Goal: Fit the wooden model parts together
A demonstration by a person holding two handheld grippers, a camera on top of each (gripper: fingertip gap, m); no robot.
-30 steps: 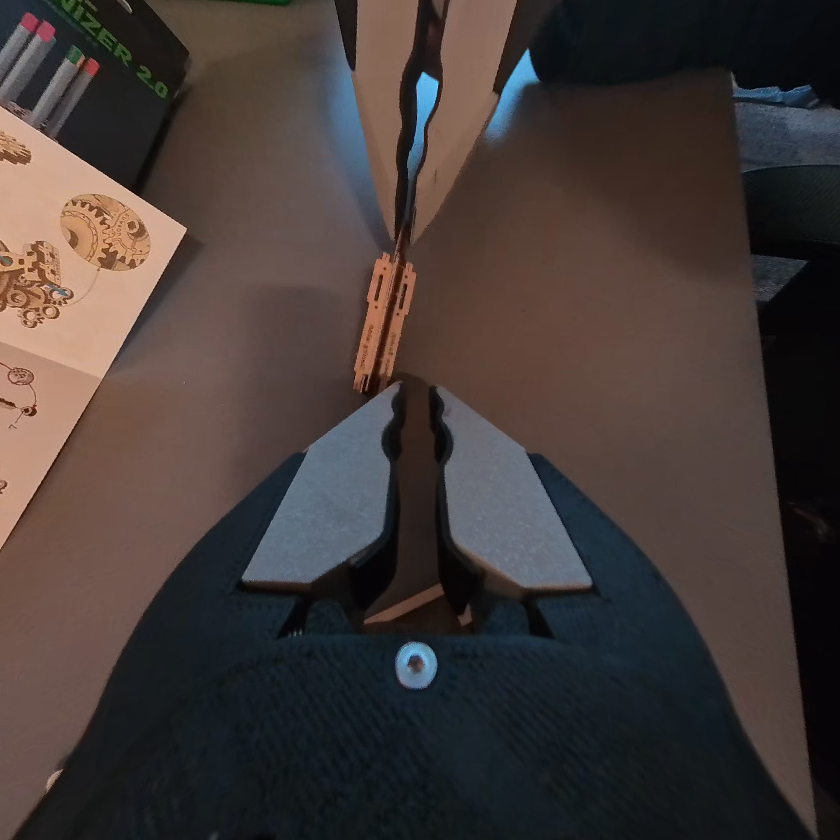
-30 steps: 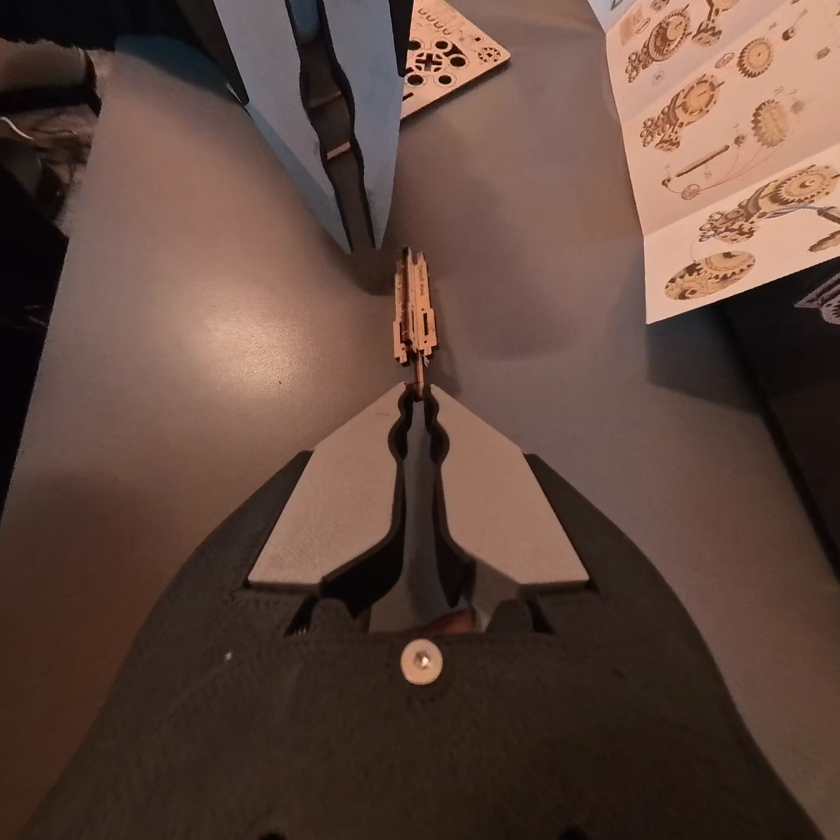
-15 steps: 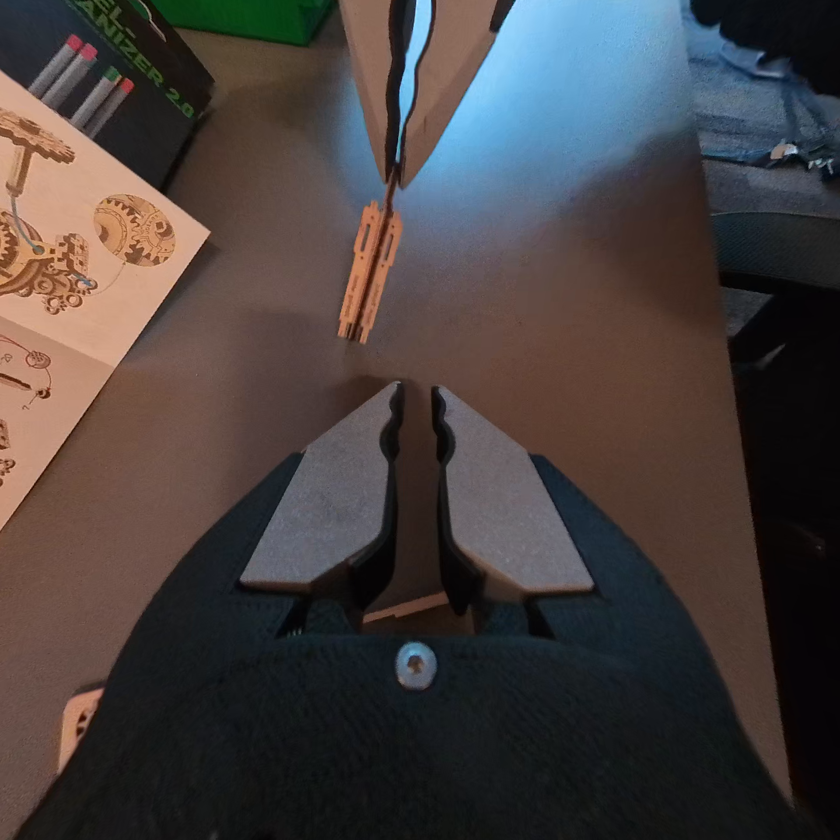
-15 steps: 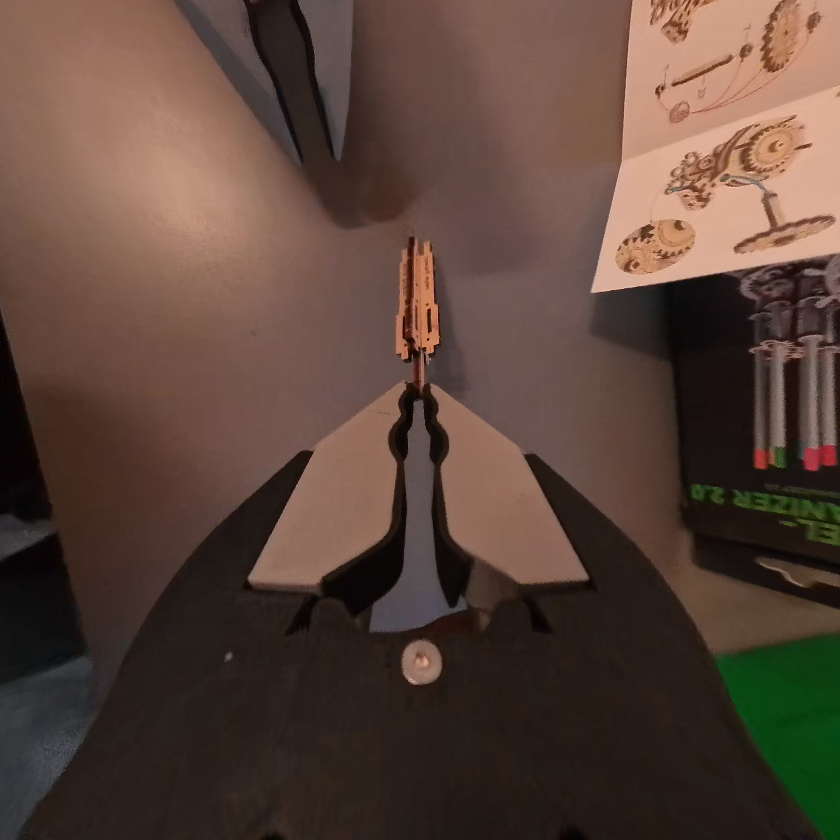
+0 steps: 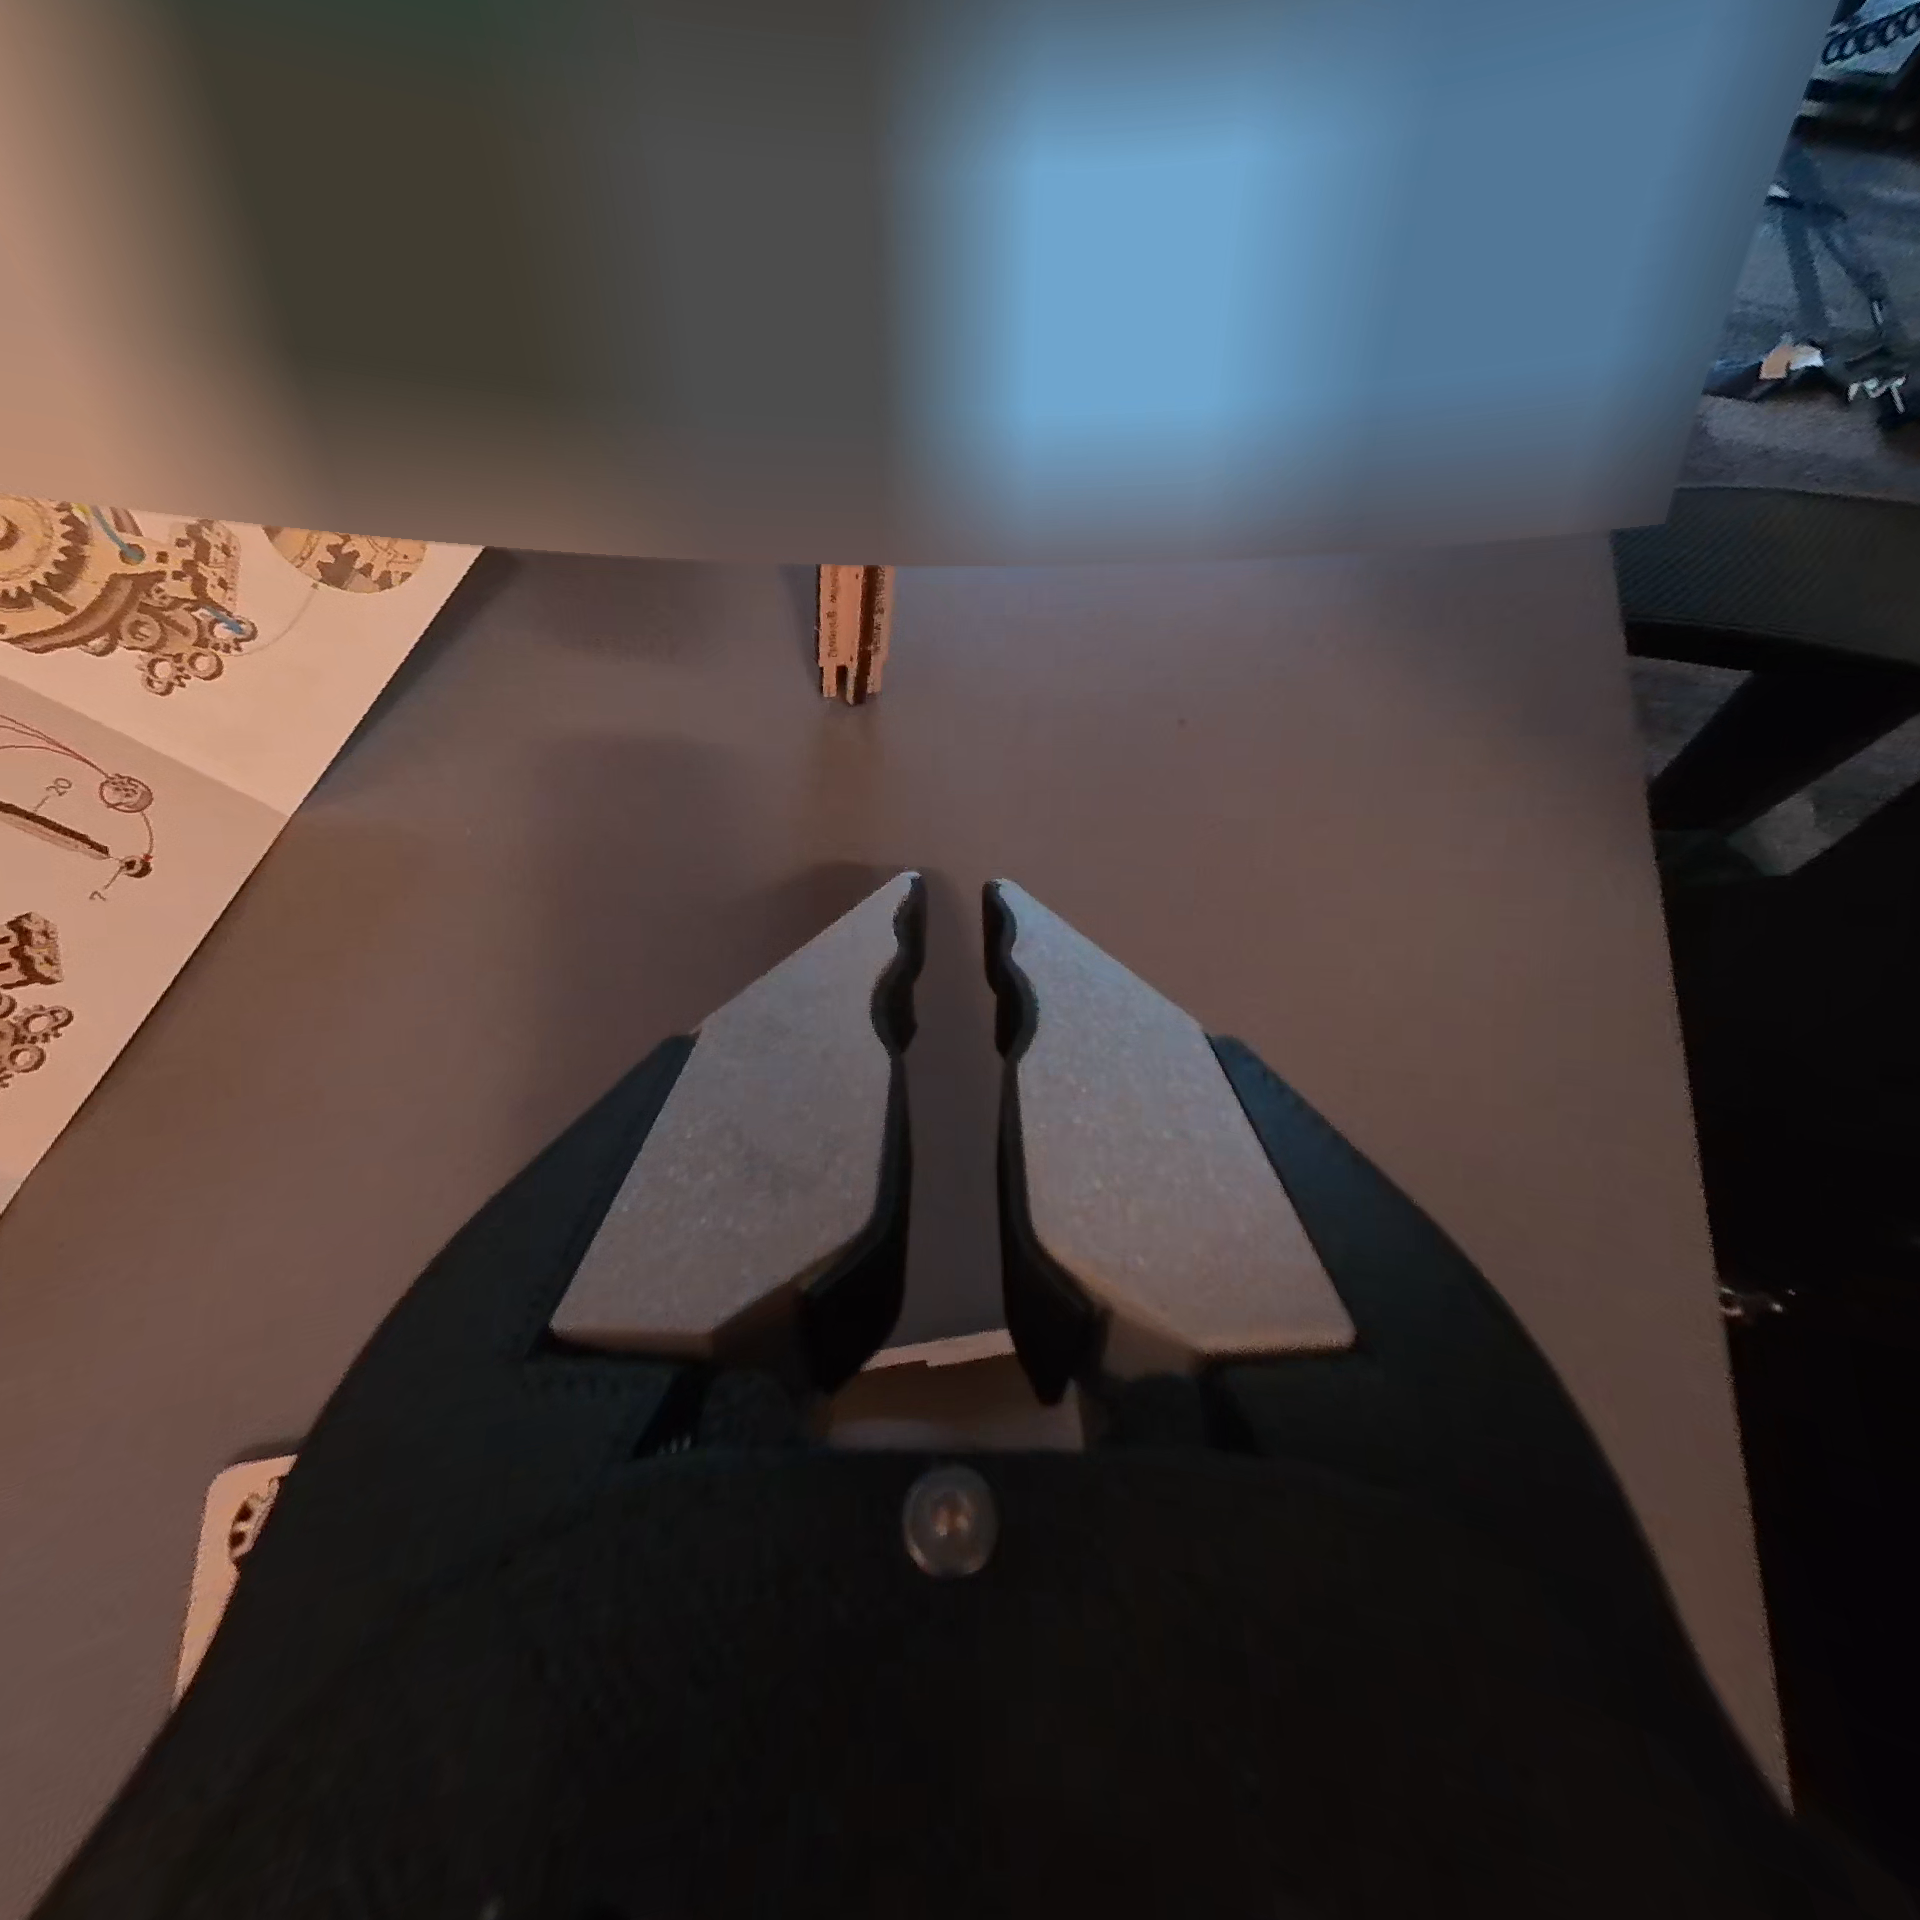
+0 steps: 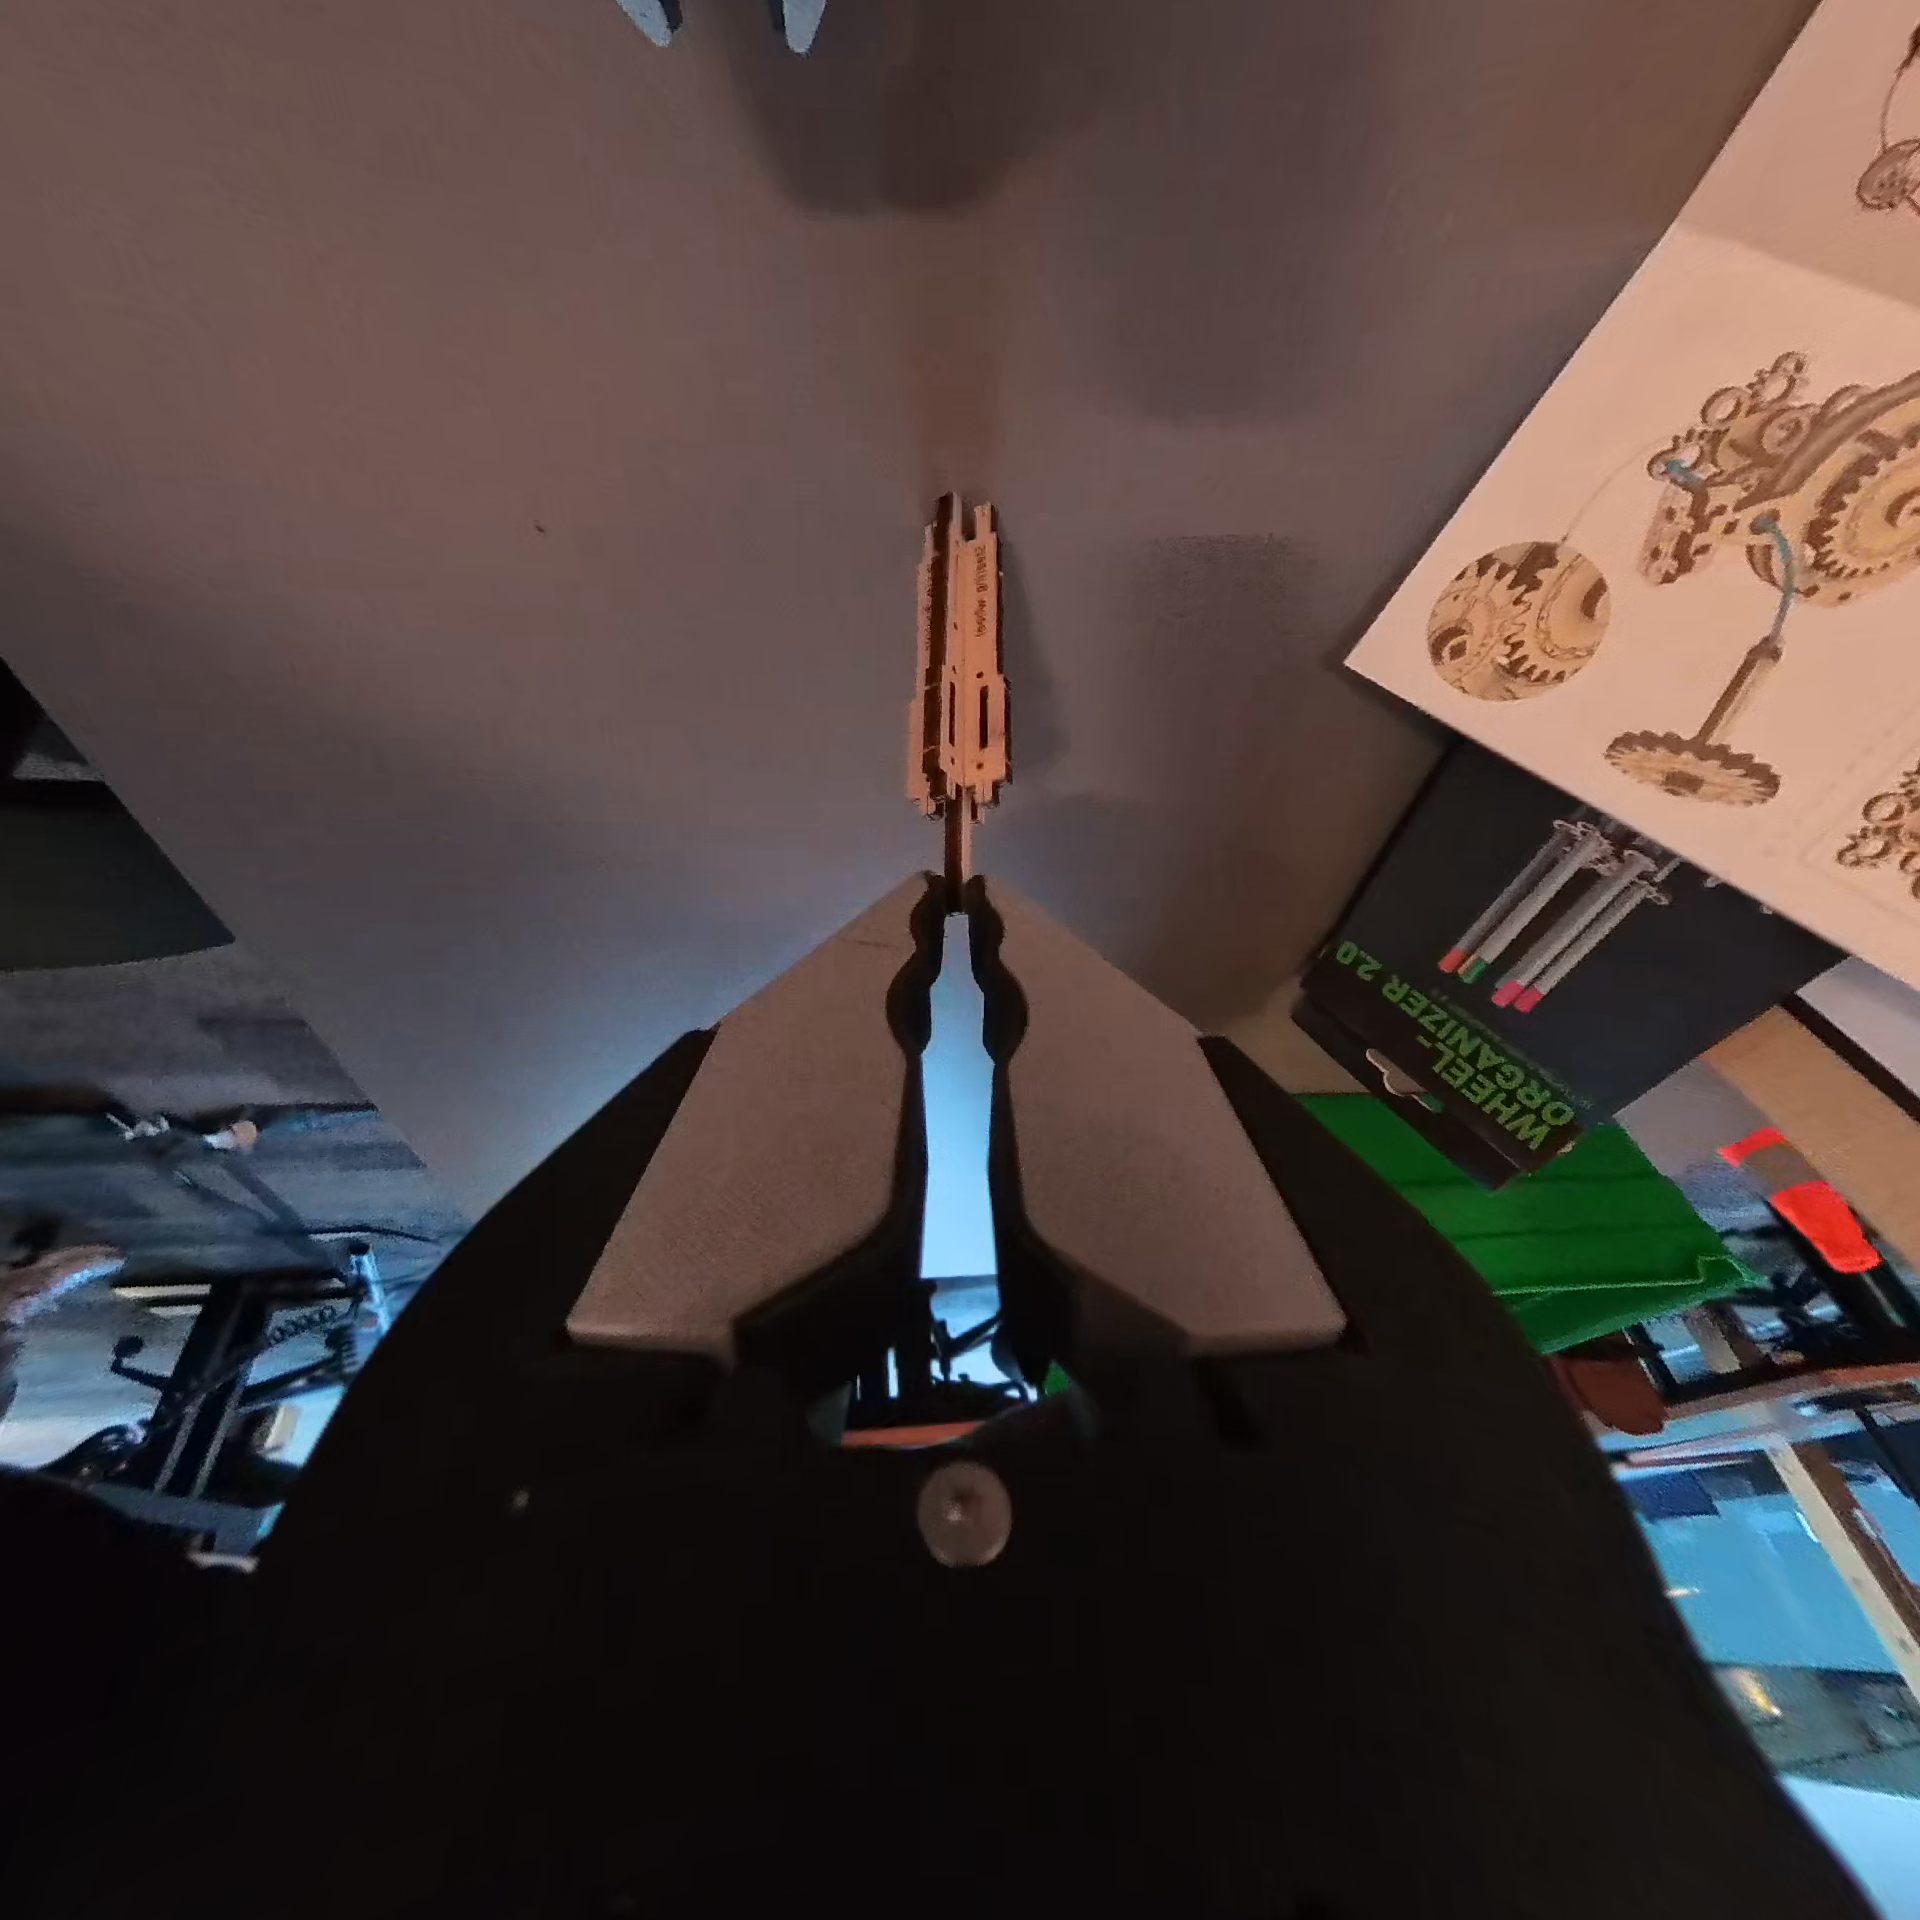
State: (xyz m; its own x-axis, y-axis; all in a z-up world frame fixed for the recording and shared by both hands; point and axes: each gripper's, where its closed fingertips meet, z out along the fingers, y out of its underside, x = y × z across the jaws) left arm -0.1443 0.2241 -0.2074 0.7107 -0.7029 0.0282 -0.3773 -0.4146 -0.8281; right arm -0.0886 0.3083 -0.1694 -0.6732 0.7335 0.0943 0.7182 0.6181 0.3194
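My right gripper (image 6: 958, 881) is shut on the thin stem of a slim, pale wooden model assembly (image 6: 961, 665). It holds the assembly in the air above the grey table (image 6: 468, 416), pointing forward. The assembly's far end also shows in the left wrist view (image 5: 852, 639), with its upper part hidden behind a blurred patch. My left gripper (image 5: 951, 883) is empty, its jaws a narrow gap apart, and sits low over the table a short way in front of that end. Its fingertips (image 6: 649, 23) show at the top edge of the right wrist view.
A printed instruction sheet (image 5: 114, 790) lies on the left of the table and shows again in the right wrist view (image 6: 1714, 468). A black box (image 6: 1558, 956) and a green item (image 6: 1558, 1226) lie near it. A flat wooden parts sheet (image 5: 223, 1558) peeks out under my left gripper. The table's right edge (image 5: 1652, 935) is close. The tips of one gripper are about 11 cm away from the tips of the other.
The two grippers have drawn apart. My right gripper has carried the wooden assembly away from my left gripper's tips. My left gripper's narrow gap looks unchanged.
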